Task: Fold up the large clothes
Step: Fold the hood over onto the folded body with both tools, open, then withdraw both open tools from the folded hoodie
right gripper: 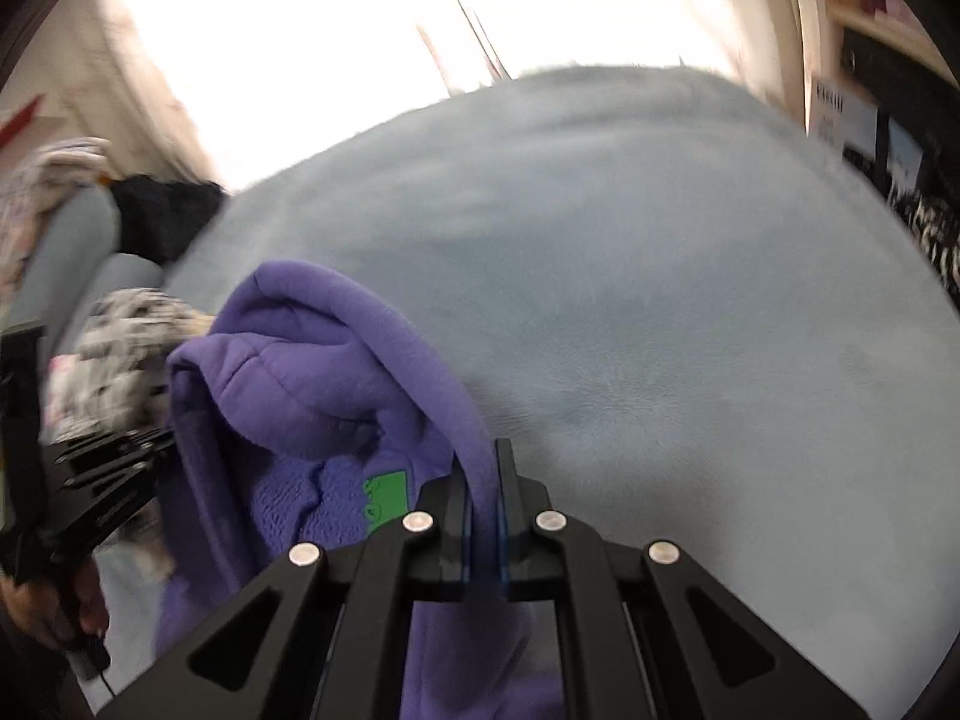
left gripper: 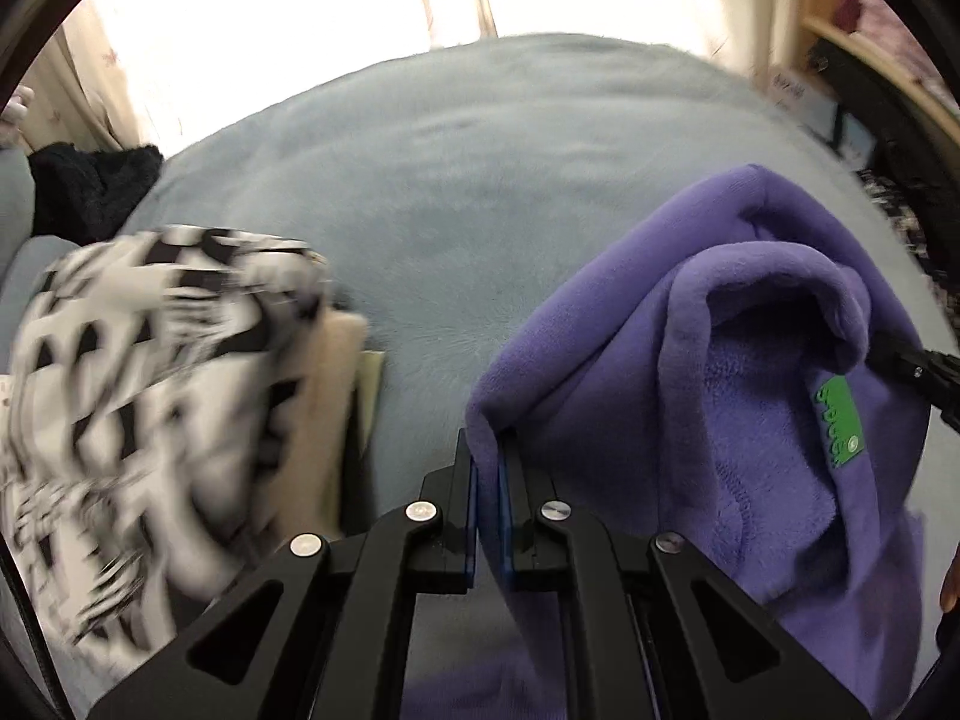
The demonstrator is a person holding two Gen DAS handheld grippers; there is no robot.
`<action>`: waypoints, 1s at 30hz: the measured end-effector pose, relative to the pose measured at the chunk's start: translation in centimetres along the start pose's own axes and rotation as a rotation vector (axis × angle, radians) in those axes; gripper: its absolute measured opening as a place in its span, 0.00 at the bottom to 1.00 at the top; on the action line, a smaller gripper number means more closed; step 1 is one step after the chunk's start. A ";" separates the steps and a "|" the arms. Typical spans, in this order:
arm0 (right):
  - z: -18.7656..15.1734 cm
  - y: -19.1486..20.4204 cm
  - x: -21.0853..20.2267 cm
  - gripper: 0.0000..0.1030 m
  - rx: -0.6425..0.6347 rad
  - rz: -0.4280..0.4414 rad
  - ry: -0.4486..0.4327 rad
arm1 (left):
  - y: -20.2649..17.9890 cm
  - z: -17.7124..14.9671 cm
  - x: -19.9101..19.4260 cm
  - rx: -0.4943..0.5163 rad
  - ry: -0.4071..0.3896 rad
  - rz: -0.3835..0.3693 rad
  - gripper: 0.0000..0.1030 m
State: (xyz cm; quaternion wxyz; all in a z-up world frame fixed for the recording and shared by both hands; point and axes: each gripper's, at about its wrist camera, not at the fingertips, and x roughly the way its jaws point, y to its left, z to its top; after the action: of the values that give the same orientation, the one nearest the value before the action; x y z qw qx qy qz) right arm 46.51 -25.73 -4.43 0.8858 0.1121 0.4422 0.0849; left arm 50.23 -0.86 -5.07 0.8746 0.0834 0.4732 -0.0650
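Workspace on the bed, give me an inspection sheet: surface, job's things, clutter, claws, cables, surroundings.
Surface: grey-blue fleece blanket, mostly bare ahead.
Job's things: purple hoodie, held up by its edge, green neck label showing inside.
Clutter: black-and-white patterned garment on a pale stack to the left; black fuzzy item farther back.
Claws: left claw shut on the hoodie's edge; right claw shut on another part of its edge.
Cables: one thin dark cord hangs below the person's left hand.
Surroundings: bright curtain behind; wooden shelves on the right, blurred.
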 end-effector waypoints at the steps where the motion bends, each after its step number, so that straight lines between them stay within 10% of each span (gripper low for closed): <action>1: -0.9 0.7 -2.6 0.05 -0.014 0.018 -0.032 | 0.1 -0.6 -1.4 0.002 -0.013 -0.010 0.03; 10: -14.3 6.2 -16.1 0.09 -0.218 -0.066 -0.227 | 0.3 -14.3 -14.9 -0.003 -0.096 -0.162 0.04; 25: -27.9 6.5 -20.0 0.15 -0.020 -0.046 0.007 | 1.2 -30.7 -19.0 -0.042 -0.010 -0.241 0.04; 30: -30.5 7.6 -21.5 0.37 0.002 0.044 0.058 | 0.3 -32.2 -21.7 -0.026 -0.012 -0.329 0.29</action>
State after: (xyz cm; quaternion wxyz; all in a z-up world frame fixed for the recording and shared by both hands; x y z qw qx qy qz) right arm 8.82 -20.00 -3.71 0.8704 0.1203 0.4653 0.1073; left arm 12.16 6.86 -4.21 0.8560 -0.0070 0.4760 -0.2016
